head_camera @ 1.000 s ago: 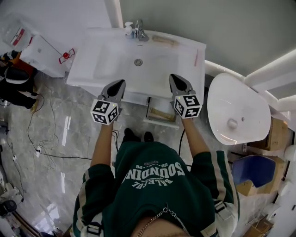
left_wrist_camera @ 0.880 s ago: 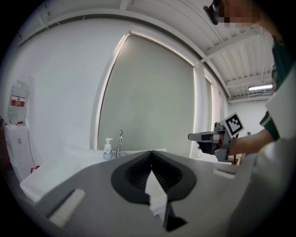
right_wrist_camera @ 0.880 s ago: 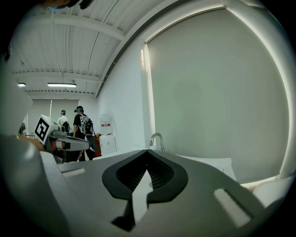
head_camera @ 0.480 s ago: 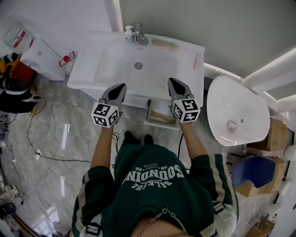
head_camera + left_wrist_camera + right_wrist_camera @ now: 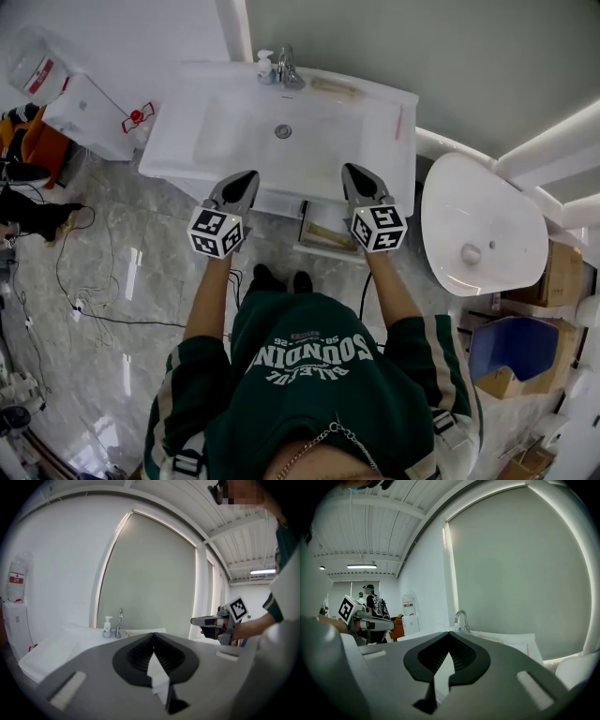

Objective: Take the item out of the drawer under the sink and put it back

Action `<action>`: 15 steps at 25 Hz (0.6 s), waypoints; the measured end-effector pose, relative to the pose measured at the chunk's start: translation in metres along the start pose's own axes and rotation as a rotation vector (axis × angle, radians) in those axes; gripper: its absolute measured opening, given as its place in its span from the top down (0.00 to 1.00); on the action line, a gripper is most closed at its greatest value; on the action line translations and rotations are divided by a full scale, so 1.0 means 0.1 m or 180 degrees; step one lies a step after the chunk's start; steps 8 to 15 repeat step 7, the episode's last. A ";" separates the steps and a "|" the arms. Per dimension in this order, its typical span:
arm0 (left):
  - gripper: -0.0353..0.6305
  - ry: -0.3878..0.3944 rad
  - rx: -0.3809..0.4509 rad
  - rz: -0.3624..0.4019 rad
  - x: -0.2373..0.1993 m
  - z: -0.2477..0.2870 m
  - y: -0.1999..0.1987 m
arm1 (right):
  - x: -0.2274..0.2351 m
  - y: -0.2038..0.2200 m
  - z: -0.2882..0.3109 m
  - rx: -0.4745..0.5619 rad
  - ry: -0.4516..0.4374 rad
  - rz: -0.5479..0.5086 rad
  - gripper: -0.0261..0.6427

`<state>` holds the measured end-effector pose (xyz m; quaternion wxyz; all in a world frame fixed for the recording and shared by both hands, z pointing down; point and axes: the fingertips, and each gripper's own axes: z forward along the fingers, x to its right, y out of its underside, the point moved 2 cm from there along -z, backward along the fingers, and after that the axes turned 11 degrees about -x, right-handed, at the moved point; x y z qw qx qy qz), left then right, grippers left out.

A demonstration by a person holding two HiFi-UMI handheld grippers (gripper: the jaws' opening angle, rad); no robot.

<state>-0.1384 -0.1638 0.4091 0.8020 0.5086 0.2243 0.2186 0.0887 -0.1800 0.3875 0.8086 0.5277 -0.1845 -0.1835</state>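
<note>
Head view, left to right: white sink [image 5: 178, 141] fills the upper centre of the frame, with a tap [image 5: 287, 66] and a soap bottle [image 5: 262, 64] at its back edge. My left gripper [image 5: 247, 175] hovers over the sink's front edge, jaws together, nothing between them. Lower centre, under the sink, the drawer [image 5: 323, 251] stands pulled out. The item [image 5: 328, 234] lies inside it: tan, long, flat-looking, and too small to tell more. My right gripper [image 5: 349, 170] sits just right of the drawer over the sink front, jaws closed and empty. Neither tool touches the item. A white oval basin [image 5: 483, 225] is at the right of the frame.
</note>
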 end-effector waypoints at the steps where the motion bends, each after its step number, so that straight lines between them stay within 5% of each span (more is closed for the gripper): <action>1: 0.87 0.0001 -0.0003 0.0004 0.00 0.01 0.00 | 0.00 0.00 0.00 0.0008 0.0004 0.0002 0.96; 15: 0.87 0.0006 -0.0021 0.0011 0.02 0.04 0.01 | 0.02 -0.02 -0.01 0.0068 0.0019 -0.0017 0.96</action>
